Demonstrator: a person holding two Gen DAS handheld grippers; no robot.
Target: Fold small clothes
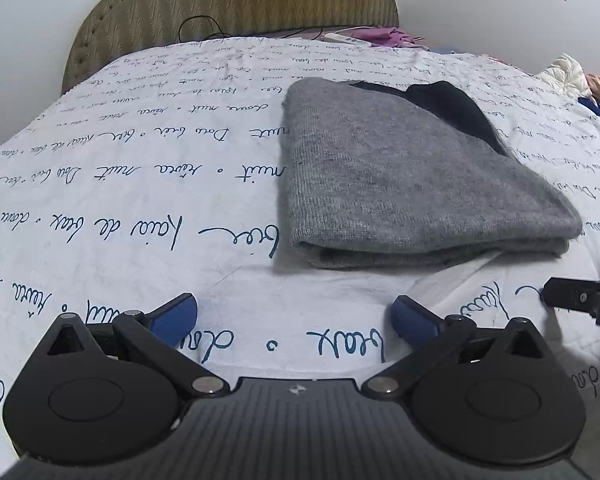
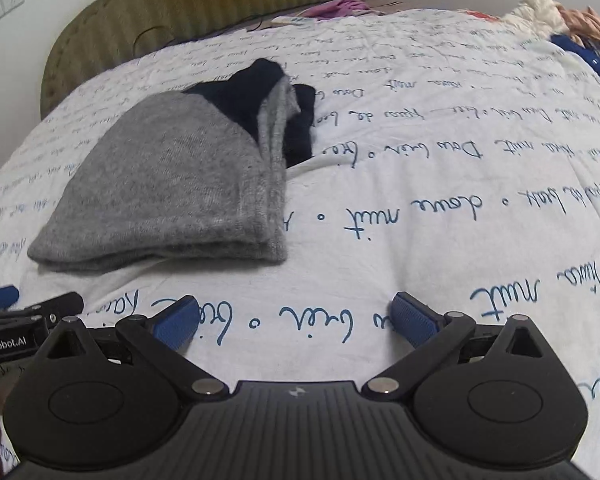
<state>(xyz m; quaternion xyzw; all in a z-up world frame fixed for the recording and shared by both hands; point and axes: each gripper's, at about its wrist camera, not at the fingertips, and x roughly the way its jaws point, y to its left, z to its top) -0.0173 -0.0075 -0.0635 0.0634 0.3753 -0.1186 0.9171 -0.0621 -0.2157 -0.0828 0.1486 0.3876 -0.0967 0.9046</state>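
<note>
Folded grey sweater point(image 1: 400, 176) lying flat on the script-printed bed cover point(image 1: 140, 208), ahead of and apart from both sets of jaws, with left gripper point(image 1: 294, 316) and right gripper point(image 2: 296, 318) spread wide over bare cover, gripping nothing.

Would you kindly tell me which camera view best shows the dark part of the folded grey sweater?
The right wrist view: the dark part shows fully at the grey sweater's open side, layers visible. The left wrist view shows only a dark wedge along the far edge.
</note>
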